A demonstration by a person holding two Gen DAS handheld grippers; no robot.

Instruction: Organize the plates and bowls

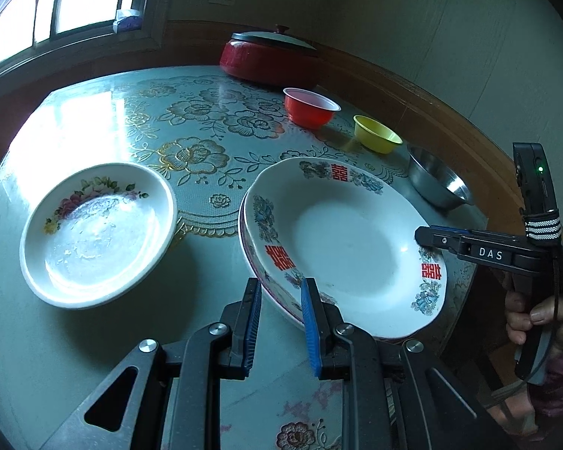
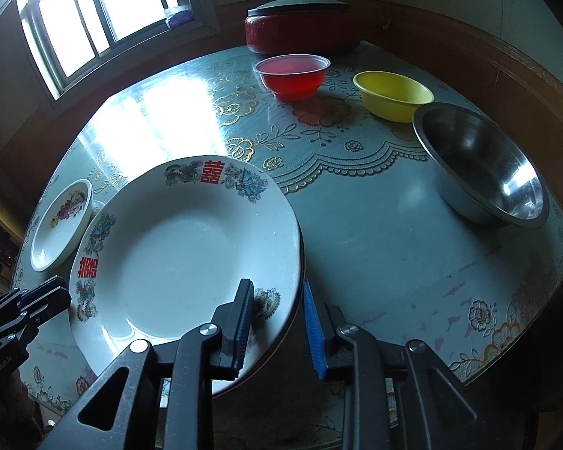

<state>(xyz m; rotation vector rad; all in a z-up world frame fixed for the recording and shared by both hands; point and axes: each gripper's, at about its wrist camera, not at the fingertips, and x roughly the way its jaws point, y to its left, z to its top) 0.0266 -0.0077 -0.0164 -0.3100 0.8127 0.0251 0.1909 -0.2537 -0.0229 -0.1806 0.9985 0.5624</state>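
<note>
While big plate [image 2: 191,247] sits nested on second plate on surface [image 2: 375,232], right tongs [image 2: 277,322] straddle near rim, pads apart, not gripping. Left tongs [image 1: 281,322] bracket opposite rim, narrow gap, grip unclear. Back off slowly, avoid nudging stack. Small plate [image 1: 97,232] next.

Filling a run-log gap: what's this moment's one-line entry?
top plate: on second plate | left claw: shut on top plate rim | right claw: straddling rim, grip unclear
</note>
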